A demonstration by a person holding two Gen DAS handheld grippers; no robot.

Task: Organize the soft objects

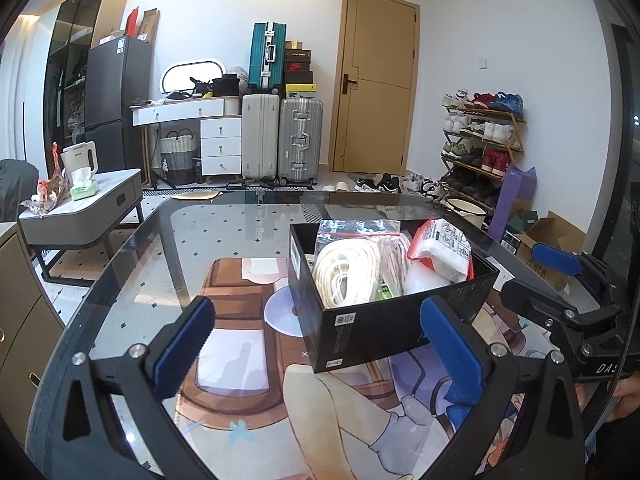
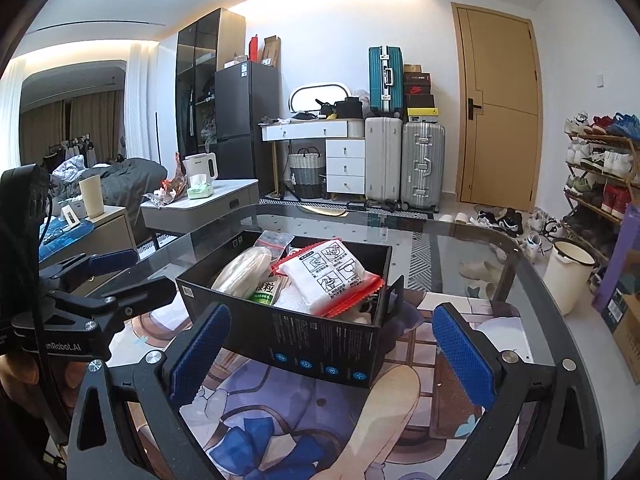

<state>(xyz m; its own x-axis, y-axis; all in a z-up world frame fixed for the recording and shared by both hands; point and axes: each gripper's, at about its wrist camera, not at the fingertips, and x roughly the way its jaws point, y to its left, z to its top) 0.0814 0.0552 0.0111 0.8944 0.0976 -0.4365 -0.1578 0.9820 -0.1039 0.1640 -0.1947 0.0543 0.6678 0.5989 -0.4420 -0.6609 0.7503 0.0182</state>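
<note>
— Over the glass table [image 1: 132, 248], where are you holding yourself?

— I am hovering my left gripper [image 1: 320, 344] low and level, its blue-padded fingers [image 1: 182, 340] spread wide apart and gripping nothing. I am keeping my right gripper [image 2: 332, 344] the same way, fingers [image 2: 464, 356] standing apart, empty, pointing at the near wall of the black box [image 2: 320, 344].

— And the soft things?

— They are sitting inside that box on the table: a bagged coil of white rope [image 1: 346, 276], a white packet with red edges [image 2: 330, 280] printed with instruction drawings, and a green-labelled pack [image 2: 265, 292] with Chinese characters that I am only partly reading.

— Any other writing?

— I am seeing "enRobot.AI" on the left gripper's body in the right wrist view, and "DAS" on the right gripper [image 1: 560, 300] in the left one. The box's small print is too fine to read.
</note>
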